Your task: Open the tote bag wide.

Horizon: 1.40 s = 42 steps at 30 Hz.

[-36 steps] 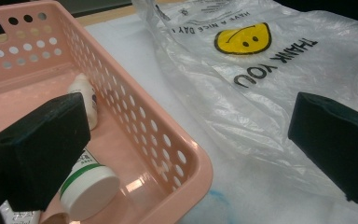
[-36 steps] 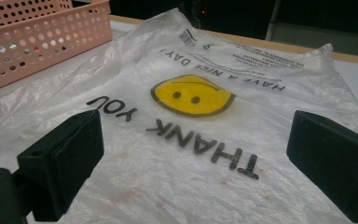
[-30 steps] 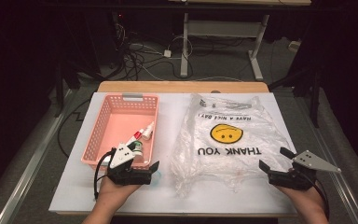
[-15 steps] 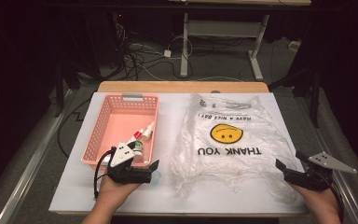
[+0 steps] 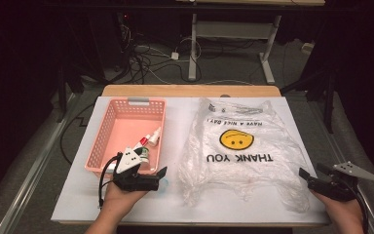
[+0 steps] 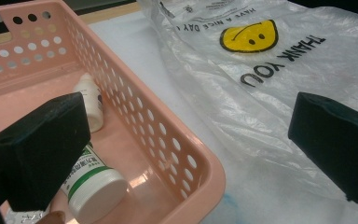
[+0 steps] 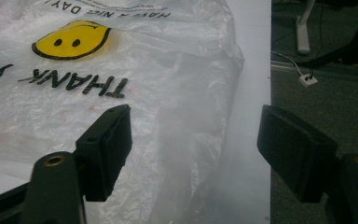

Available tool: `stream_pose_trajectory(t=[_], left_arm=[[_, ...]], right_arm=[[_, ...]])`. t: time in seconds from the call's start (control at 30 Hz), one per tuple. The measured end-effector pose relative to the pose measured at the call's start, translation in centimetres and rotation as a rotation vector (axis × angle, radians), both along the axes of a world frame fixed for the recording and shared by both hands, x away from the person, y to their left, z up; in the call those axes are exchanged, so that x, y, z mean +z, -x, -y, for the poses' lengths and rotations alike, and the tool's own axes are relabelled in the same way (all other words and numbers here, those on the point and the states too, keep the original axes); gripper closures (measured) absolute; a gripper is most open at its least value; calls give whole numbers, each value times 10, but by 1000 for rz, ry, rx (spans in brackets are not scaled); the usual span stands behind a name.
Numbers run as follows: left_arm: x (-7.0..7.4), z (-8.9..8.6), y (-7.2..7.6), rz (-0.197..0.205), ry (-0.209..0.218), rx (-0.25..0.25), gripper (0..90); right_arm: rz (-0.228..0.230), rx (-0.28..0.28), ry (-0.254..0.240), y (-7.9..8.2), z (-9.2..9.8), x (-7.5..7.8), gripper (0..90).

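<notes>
My right gripper (image 7: 193, 154), jaws just narrowing but empty, lines up on the plastic bag (image 5: 246, 151) edge, probably to pinch it; left gripper (image 6: 186, 154) waits wide beside the pink basket (image 5: 126, 105)

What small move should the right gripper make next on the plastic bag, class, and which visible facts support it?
Probably ease the right gripper forward and close it on the plastic bag. Its jaws have just been closing yet stand apart, pressing nothing, with the bag's rumpled near edge lying between them beside the table's side.
</notes>
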<state>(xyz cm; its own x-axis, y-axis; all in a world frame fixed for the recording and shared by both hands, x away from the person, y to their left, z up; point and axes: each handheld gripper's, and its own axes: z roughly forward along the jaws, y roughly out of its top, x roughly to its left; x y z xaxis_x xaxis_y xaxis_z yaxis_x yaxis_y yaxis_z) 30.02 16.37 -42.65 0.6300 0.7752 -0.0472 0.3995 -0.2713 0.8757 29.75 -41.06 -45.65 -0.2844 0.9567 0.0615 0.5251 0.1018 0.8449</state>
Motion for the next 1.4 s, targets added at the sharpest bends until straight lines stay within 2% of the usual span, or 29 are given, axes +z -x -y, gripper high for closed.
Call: stream_pose_trajectory(t=[0.23, 0.27, 0.3, 0.33, 0.47, 0.5, 0.57, 0.63, 0.73, 0.97, 1.0, 1.03, 1.1, 1.17, 1.23, 1.27, 1.3, 1.37, 1.4], left_arm=[[-1, 1, -1, -1, 3, -5, 0], [-1, 1, -1, -1, 3, -5, 0], [0, 1, -1, -1, 3, -6, 0], [0, 1, -1, 0, 2, -6, 0], [0, 1, -1, 1, 3, -5, 0], [0, 1, -1, 1, 3, -4, 0], [0, 1, -1, 4, -14, 6, 0], [1, 1, -1, 0, -20, 7, 0], [4, 1, -1, 6, -44, 23, 0], [3, -4, -2, -56, -15, 6, 0], [6, -5, 0, -38, -5, 22, 0], [6, -5, 0, -38, -5, 22, 0], [8, -6, 2, -14, -17, 10, 0], [7, -7, 3, -20, -11, -5, 0], [6, -9, 3, -31, 15, -18, 0], [5, -10, 4, -25, 16, -22, 0], [3, -10, 5, -11, 11, -41, 0], [3, -10, 6, -1, 5, -45, 0], [3, -10, 8, 15, -3, -43, 0]], right_arm=[[-42, 7, -22, -1, 3, -4, 455], [-57, 6, -32, -2, 3, -5, 513], [-57, 6, -32, -2, 3, -5, 513], [-72, 12, -31, -2, 3, -6, 561], [-94, 14, -21, -3, 4, -9, 658], [-94, 14, -21, -3, 4, -9, 658], [-114, 20, -18, -4, 4, -12, 733], [-118, 23, -15, -4, 4, -13, 765], [-124, 34, 1, -3, 3, -13, 881], [-118, 43, 3, 4, 1, -11, 894], [-122, 41, 3, 5, -1, -11, 894], [-122, 47, 8, 6, -2, -11, 894], [-119, 61, -2, 9, -5, -10, 894], [-117, 80, -1, 12, -9, -8, 893], [-114, 87, 2, 14, -12, -7, 894], [-104, 101, 13, 20, -17, -5, 894], [-100, 104, 18, 23, -20, -4, 894], [-93, 110, 24, 26, -23, -3, 894], [-86, 128, 33, 34, -29, -2, 894]])
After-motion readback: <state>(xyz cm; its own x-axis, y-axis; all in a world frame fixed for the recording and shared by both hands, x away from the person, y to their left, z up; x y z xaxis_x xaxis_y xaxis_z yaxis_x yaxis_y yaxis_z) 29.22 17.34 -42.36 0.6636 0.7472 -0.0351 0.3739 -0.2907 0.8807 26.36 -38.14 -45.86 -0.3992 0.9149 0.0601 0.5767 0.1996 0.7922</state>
